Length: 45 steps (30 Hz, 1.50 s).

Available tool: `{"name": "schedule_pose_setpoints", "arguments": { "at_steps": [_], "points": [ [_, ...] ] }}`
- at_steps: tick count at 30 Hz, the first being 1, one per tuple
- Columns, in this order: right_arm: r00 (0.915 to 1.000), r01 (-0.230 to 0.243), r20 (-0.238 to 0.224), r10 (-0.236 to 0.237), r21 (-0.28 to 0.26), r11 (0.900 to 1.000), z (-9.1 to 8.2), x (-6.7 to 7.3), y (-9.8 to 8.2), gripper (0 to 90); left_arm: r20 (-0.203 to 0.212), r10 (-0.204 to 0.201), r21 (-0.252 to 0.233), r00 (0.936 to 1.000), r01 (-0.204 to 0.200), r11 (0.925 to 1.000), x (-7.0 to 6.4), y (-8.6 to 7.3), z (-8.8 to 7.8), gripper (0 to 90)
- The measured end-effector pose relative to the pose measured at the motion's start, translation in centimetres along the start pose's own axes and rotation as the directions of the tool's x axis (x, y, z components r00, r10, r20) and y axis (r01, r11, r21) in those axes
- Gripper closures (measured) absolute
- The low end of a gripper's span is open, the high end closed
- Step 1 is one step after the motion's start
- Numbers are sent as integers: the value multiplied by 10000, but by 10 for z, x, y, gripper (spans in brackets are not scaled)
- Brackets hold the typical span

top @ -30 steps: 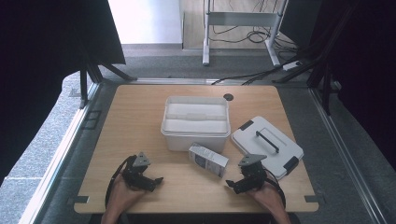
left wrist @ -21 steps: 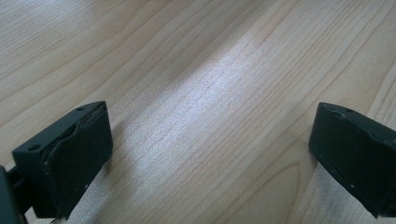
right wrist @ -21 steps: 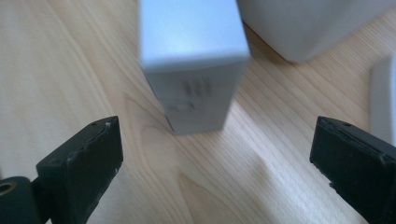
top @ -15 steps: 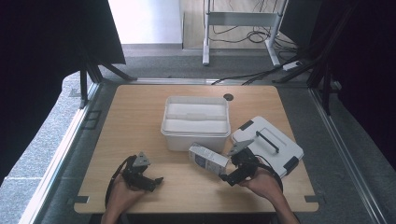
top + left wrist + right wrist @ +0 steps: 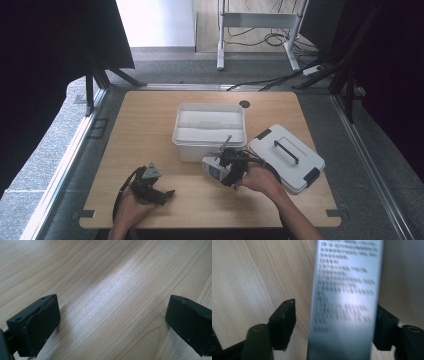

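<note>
While gripper [image 5: 334,315] straddles, box [image 5: 344,300] lengthwise between jaws

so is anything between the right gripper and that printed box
Nothing visible. The right gripper has its jaws open on either side of the printed box, with bare table showing in the left gap.

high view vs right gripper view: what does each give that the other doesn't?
High view alone: the open white bin, its lid lying to the right, the left gripper down on the table, both hands. Right gripper view alone: blurred lines of print on the box's face, and a clear gap between the left-hand jaw and the box, so not clamped yet. Both: the grey box in front of the bin, with the right gripper around it.
</note>
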State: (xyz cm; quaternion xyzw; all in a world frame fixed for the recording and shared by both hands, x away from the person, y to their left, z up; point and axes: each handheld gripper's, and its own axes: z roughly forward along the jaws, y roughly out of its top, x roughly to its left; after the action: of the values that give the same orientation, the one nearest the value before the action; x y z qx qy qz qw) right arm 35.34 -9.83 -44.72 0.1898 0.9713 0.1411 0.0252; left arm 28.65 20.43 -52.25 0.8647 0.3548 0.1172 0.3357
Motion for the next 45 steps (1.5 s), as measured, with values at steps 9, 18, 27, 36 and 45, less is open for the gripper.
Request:
{"name": "schedule_pose_setpoints", "arguments": {
  "at_steps": [9,18,27,36,45],
  "points": [
    [9987,348,334,-394,1287,9911,22,0,13,497,0,7,0,10000,-7,10000,0,0,0,0],
    [9993,361,79,-369,823,9960,5,9,10,549,1,13,7,10000,-13,10000,0,0,0,0],
    [9935,1125,-275,-1105,864,9899,-8,50,0,551,4,-30,-16,10000,30,10000,0,0,0,0],
    [9882,1505,-402,-1476,847,9850,-3,75,-13,551,3,-4,3,10000,4,10000,0,0,0,0],
    [9885,1489,-408,-1459,816,9855,6,79,-22,516,3,-2,1,10000,2,10000,0,0,0,0]
  ]
}}
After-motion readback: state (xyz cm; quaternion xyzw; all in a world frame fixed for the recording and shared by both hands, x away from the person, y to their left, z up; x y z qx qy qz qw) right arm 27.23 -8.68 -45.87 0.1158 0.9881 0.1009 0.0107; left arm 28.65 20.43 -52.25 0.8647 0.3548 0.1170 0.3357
